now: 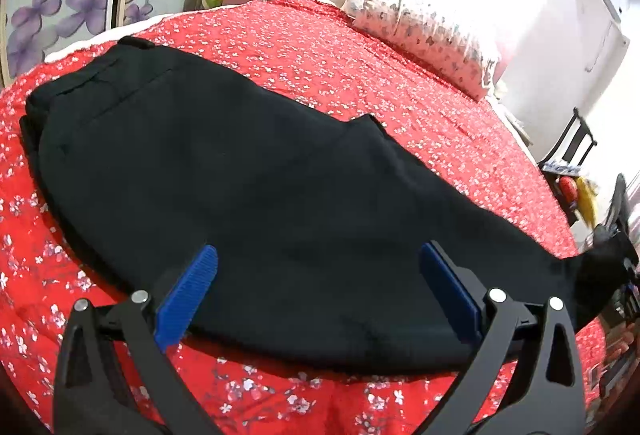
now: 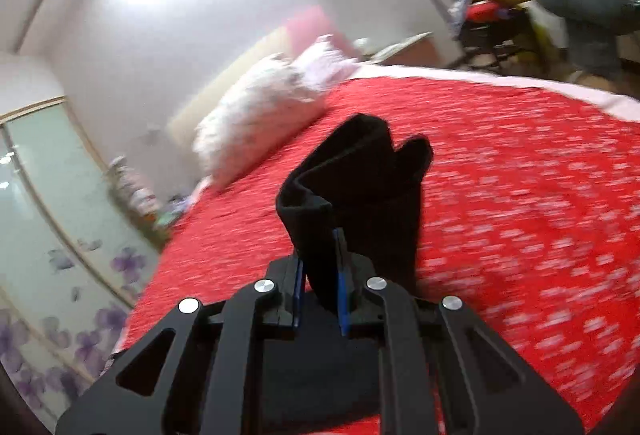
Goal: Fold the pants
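- The black pants (image 1: 248,171) lie flat on the red floral bed (image 1: 360,51), legs stacked one on the other, waistband at the end far from the pillow (image 1: 420,35).
- The left tongs (image 1: 316,283) stand wide over the near edge of the pants, gripping nothing.
- The right tongs (image 2: 320,275) are pinched on the cuff end (image 2: 360,171), lifted off the bed.
- The cloth looks soft, light and limp; it should droop wherever unsupported.
- Best holds: cuff hems and waistband corners, through all the layers.
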Motion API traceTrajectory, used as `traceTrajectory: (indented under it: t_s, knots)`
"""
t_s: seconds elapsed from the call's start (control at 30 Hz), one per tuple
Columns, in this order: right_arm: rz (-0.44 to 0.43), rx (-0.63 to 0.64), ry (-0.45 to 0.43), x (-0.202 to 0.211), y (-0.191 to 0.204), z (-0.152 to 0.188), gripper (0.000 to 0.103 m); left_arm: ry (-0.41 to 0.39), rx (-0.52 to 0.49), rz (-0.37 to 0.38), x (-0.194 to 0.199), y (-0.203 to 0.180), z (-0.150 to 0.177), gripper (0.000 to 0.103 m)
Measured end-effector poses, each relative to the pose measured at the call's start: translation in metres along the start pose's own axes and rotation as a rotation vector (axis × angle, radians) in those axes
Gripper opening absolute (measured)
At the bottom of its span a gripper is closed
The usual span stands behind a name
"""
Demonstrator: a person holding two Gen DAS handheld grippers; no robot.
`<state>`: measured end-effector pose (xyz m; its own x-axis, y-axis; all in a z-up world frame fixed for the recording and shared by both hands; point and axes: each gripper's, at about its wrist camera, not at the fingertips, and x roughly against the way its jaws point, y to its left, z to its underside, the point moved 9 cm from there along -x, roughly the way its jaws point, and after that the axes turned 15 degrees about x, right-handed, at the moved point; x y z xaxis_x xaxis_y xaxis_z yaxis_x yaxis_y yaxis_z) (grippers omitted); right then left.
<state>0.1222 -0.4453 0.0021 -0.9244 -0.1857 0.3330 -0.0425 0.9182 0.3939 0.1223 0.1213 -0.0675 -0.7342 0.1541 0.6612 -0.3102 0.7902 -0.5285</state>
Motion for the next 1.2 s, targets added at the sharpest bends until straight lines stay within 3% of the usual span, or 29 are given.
traceTrajectory:
  t_s: [0.2, 0.4, 0.63, 0.8, 0.87, 0.97, 1.03, 1.2]
  knots:
    - [-0.157, 0.091, 0.105, -0.041, 0.110, 0.026, 0.014, -0.024, 0.018, 0.017, 0.010, 0.004, -0.005, 0.101]
    - [-0.287, 0.193, 0.262, -0.085, 0.206, 0.092, 0.013, -0.074, -0.018, 0.003, 0.021, 0.008, -0.014, 0.101]
    - [-0.245, 0.199, 0.347, -0.102, 0.229, 0.128, 0.014, -0.064, 0.001, 0.003, 0.024, 0.014, -0.017, 0.101]
    - [-0.274, 0.173, 0.268, -0.102, 0.259, 0.107, 0.014, -0.064, 0.038, 0.025, 0.028, 0.014, -0.019, 0.101]
    - [-0.298, 0.233, 0.263, -0.105, 0.280, 0.112, 0.014, -0.065, 0.040, 0.026, 0.028, 0.015, -0.019, 0.101]
    - [-0.286, 0.384, 0.394, -0.121, 0.305, 0.156, 0.014, -0.060, 0.039, 0.025, 0.028, 0.017, -0.019, 0.101]
    - [-0.259, 0.420, 0.436, -0.128, 0.310, 0.176, 0.014, -0.054, 0.042, 0.026, 0.028, 0.017, -0.019, 0.101]
    - [-0.301, 0.294, 0.338, -0.126, 0.322, 0.144, 0.014, -0.081, 0.057, 0.041, 0.035, 0.019, -0.023, 0.101]
